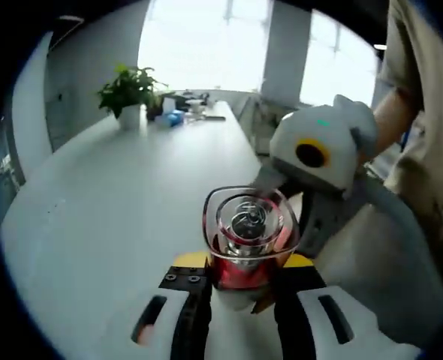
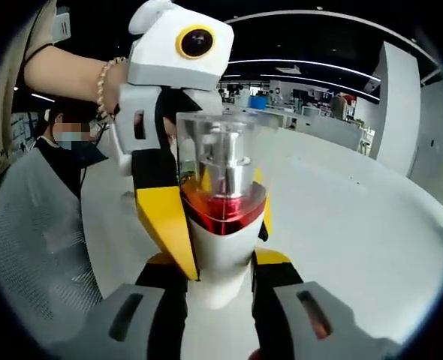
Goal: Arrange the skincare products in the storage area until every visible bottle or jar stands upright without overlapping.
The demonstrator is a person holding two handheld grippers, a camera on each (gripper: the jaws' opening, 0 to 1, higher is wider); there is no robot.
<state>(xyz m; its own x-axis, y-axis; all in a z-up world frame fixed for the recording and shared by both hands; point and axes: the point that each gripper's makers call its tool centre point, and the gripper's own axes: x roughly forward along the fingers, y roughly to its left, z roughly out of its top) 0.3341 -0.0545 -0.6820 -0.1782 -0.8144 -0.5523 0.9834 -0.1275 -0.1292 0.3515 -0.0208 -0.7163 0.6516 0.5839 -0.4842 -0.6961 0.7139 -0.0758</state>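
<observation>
I pinch a red bottle with a clear cap between my left gripper jaws, above the white table. My right gripper jaws also close on its pale base, seemingly gripping it too. A potted plant stands far off.

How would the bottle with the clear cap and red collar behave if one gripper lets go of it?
The bottle looks rigid and glossy, so it may slip. It seems top-heavy under its clear cap, so it could tilt between the left gripper jaws.
</observation>
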